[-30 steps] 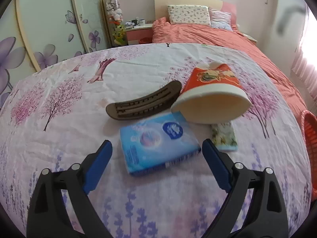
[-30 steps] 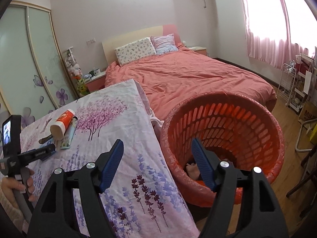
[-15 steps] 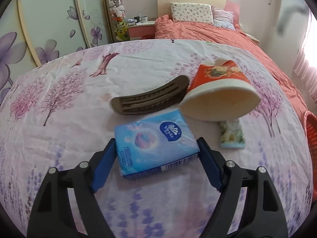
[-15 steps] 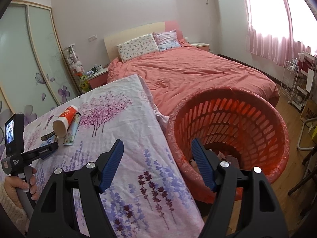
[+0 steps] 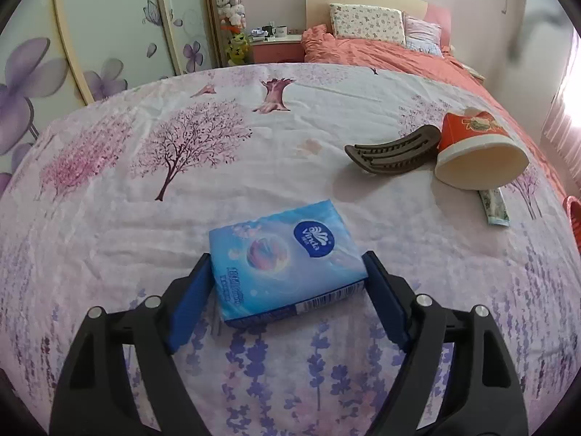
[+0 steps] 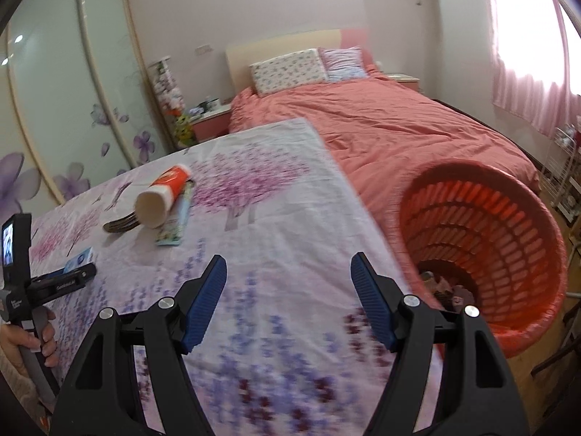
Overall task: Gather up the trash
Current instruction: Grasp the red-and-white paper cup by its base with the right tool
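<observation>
The left gripper (image 5: 287,287) now has its jaws clamped on the two sides of the blue tissue pack (image 5: 287,267). A second ago the jaws were wide apart with the pack lying in front of them; they have just been closing, and now the pads press on it. The pack has also moved. Before, it lay right by the brown hair clip (image 5: 394,152) and the tipped red paper cup (image 5: 477,154). Now it sits well apart from them, closer to the middle of the flowery worktop (image 5: 145,218). I think this means the pack is caught and ready to be lifted.

The right gripper (image 6: 288,298) has its jaws apart with nothing between them, the same as before. It has swung away from the orange basket (image 6: 508,218), which used to be right behind its jaws. Now it hangs over the worktop, with the basket off to the right.

The cup, the clip and a small green packet (image 5: 495,209) are still waiting. The basket beside the worktop is probably where the pack should go.
</observation>
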### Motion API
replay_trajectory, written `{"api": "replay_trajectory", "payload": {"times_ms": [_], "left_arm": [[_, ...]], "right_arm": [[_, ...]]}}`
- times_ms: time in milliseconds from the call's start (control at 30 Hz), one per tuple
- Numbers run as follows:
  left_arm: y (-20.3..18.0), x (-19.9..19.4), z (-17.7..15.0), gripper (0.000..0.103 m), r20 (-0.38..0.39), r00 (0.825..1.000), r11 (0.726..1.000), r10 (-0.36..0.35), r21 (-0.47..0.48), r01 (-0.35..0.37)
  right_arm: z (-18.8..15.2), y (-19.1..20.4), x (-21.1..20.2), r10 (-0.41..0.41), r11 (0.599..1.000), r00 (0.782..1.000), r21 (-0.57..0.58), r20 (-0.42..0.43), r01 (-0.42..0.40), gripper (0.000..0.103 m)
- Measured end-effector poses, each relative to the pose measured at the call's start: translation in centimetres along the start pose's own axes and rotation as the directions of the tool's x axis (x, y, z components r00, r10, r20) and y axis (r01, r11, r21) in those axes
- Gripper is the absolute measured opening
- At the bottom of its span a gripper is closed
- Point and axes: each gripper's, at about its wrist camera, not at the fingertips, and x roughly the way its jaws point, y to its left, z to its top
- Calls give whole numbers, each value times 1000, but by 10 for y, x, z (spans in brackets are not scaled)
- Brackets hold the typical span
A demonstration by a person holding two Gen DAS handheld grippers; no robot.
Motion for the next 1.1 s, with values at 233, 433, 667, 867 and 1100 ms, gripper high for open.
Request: {"api": "replay_trajectory", "payload": {"times_ms": [233,433,667,867,1100], "left_arm": [[3,1,-2,80,-4,1000,1000,-12,-11,12],[3,1,-2,80,-5,1000,1000,-13,-14,13],[5,3,-1,81,-5,1000,1000,-15,-15,15],[5,4,-1,81,-6,1000,1000,-21,-15,21],[6,4,0,81,-6,1000,1000,-22,-16,22]], "right_arm": [[1,40,15,34,998,999,-54,-30,-35,71],[8,72,31,58,997,997,-55,-44,-60,70],[20,102,58,35,996,998,-79,-46,-39,49],[35,111,83,53,998,997,-39,-61,-55,37],[41,113,106,55,998,994,-3,-91,-56,16]]}}
